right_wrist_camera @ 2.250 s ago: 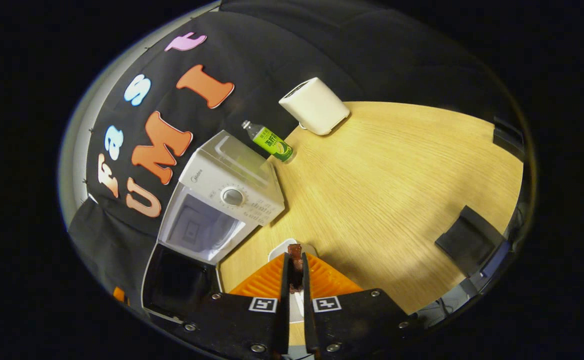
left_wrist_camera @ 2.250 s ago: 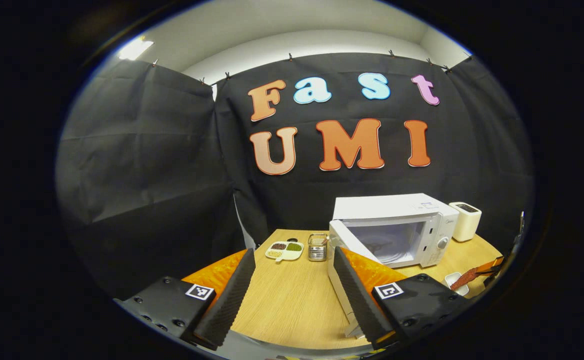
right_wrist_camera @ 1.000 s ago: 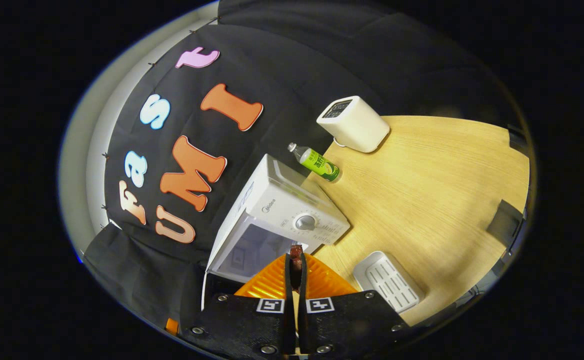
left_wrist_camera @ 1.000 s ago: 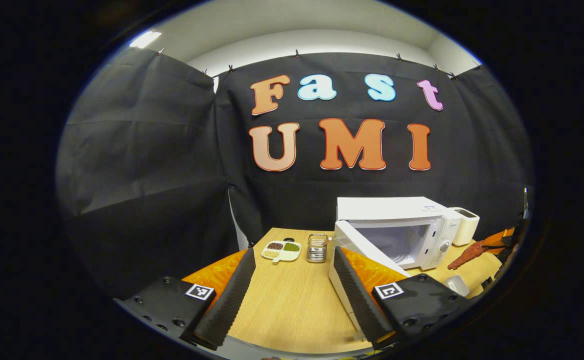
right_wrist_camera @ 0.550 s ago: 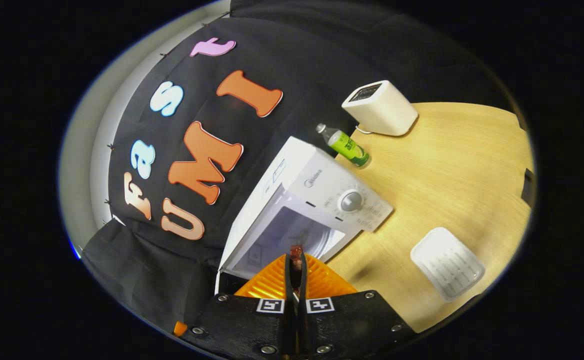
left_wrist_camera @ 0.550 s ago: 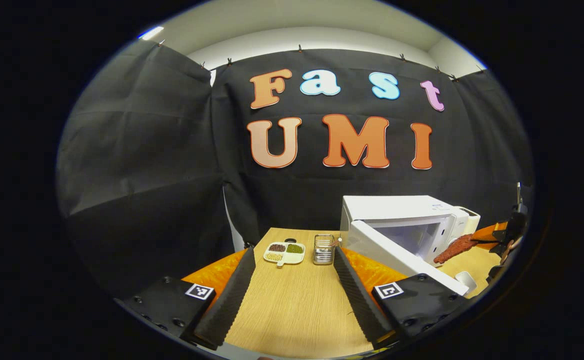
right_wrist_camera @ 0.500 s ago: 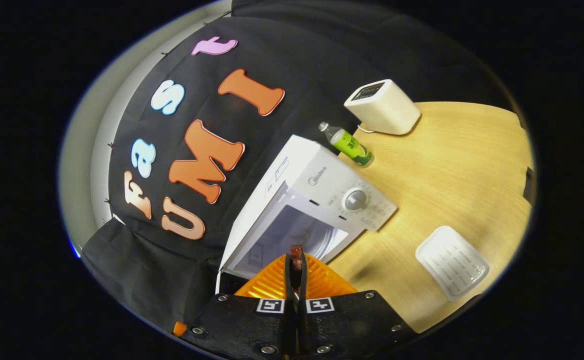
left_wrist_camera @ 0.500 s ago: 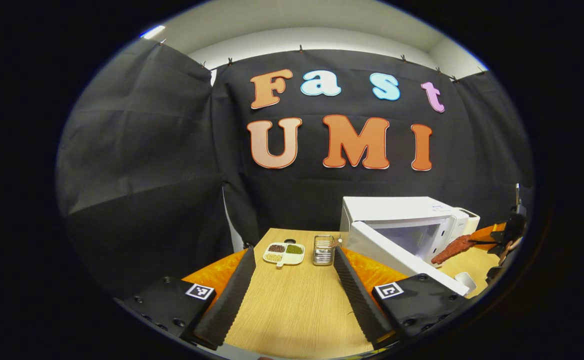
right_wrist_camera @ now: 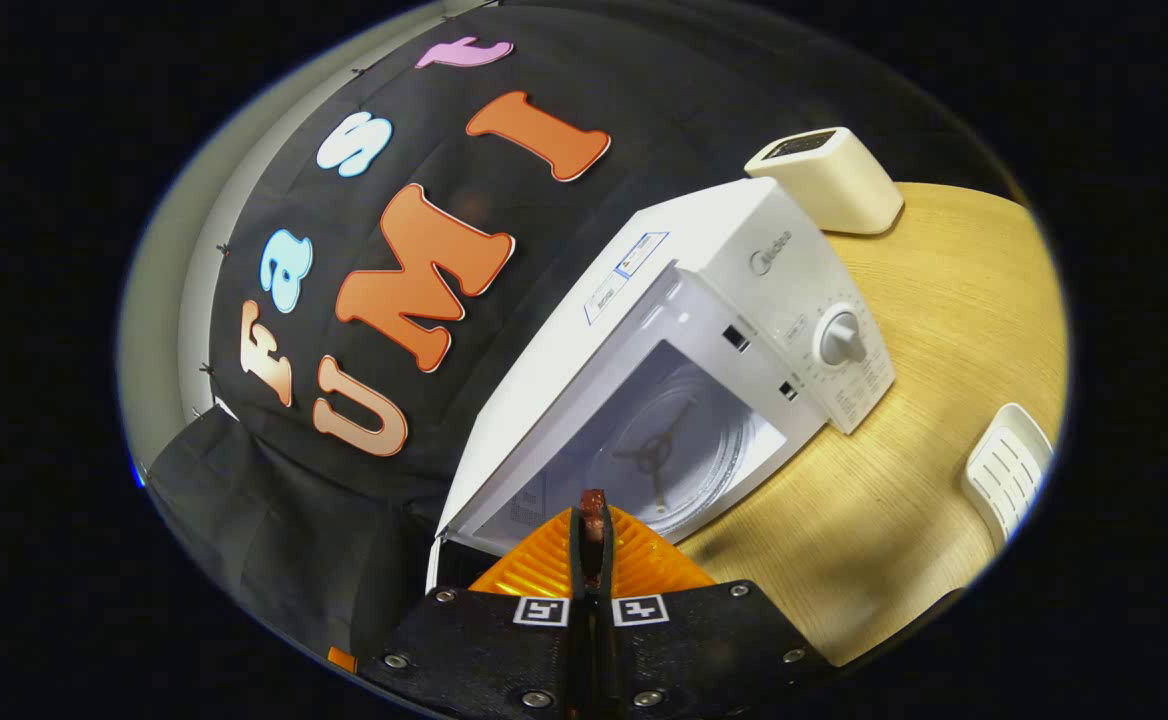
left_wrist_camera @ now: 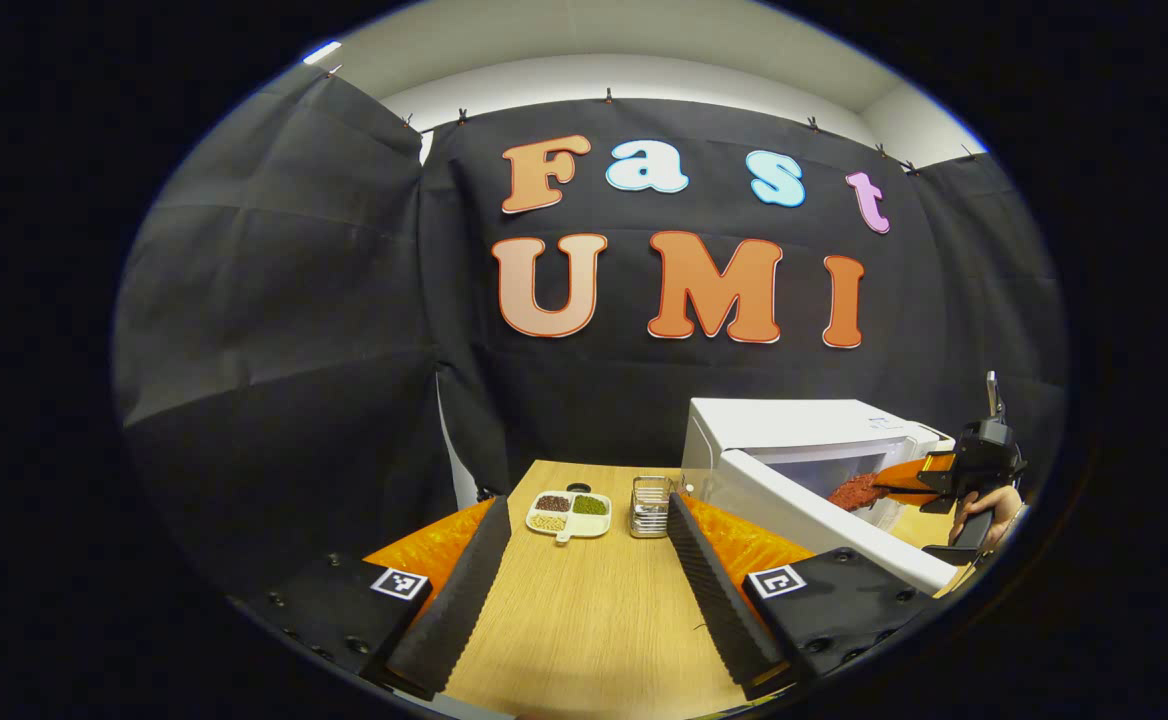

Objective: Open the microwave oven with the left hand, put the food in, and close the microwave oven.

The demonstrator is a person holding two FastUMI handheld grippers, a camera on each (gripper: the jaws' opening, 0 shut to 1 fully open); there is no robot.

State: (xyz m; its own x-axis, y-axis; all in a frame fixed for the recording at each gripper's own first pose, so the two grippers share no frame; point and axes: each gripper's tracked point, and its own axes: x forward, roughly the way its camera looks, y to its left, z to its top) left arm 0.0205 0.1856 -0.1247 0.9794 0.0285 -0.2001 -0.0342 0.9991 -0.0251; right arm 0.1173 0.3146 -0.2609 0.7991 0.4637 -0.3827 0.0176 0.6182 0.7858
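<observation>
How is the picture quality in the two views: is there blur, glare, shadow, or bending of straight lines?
Left gripper view: sharp; the fisheye curves the wall cloth; a bright ceiling strip at top; the microwave is small at the right edge. Right gripper view: tilted; the microwave's edges look bowed; a soft shadow on the table beside it; the food in the right tool is close and a little soft.

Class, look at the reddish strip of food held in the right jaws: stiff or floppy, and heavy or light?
The food strip juts sideways from the right gripper toward the microwave without drooping, so it is probably fairly stiff. It looks thin, so likely light. Held at one end, it may swing or slip.
</observation>
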